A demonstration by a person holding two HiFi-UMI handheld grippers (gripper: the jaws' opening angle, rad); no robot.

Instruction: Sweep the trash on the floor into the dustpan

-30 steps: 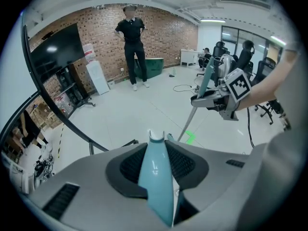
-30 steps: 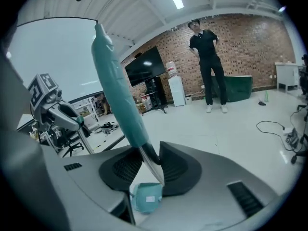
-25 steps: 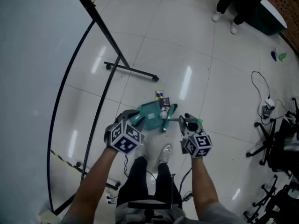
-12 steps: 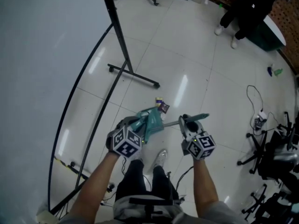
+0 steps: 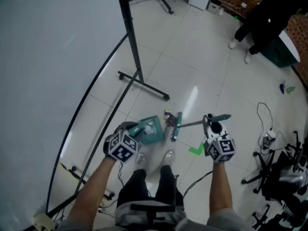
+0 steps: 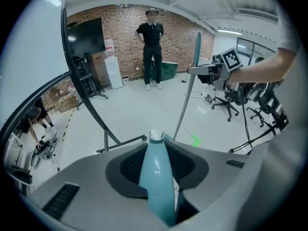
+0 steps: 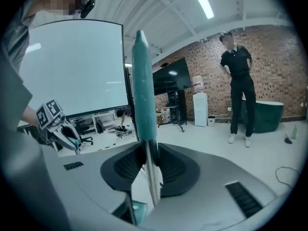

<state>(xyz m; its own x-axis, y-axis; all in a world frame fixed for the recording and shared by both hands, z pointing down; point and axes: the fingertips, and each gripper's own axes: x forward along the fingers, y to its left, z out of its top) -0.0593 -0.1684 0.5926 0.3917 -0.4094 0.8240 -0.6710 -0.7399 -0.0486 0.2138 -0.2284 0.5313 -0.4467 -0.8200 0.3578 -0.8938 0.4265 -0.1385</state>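
Note:
A teal dustpan [image 5: 150, 131] rests on the white floor in front of my feet. My left gripper [image 5: 136, 129] is shut on its teal handle [image 6: 156, 177], which fills the jaws in the left gripper view. Small bits of trash [image 5: 168, 115] lie just right of the pan, beside the broom head [image 5: 176, 127]. The broom's metal shaft [image 5: 192, 124] slants up to its teal grip [image 7: 144, 90]. My right gripper [image 5: 210, 122] is shut on that grip; its jaws have just been closing with the grip between them.
A whiteboard on a black wheeled stand [image 5: 137, 76] fills the left side. A person in black [image 5: 262, 18] stands far right by a green bin [image 5: 281, 47]. Office chairs [image 5: 279, 172] and cables [image 5: 267, 138] crowd the right. A green tape mark [image 5: 196, 149] is on the floor.
My right gripper has risen and moved right with the broom, so the broom head has left the pan and now sits beside it. My left gripper shifted slightly left with the dustpan.

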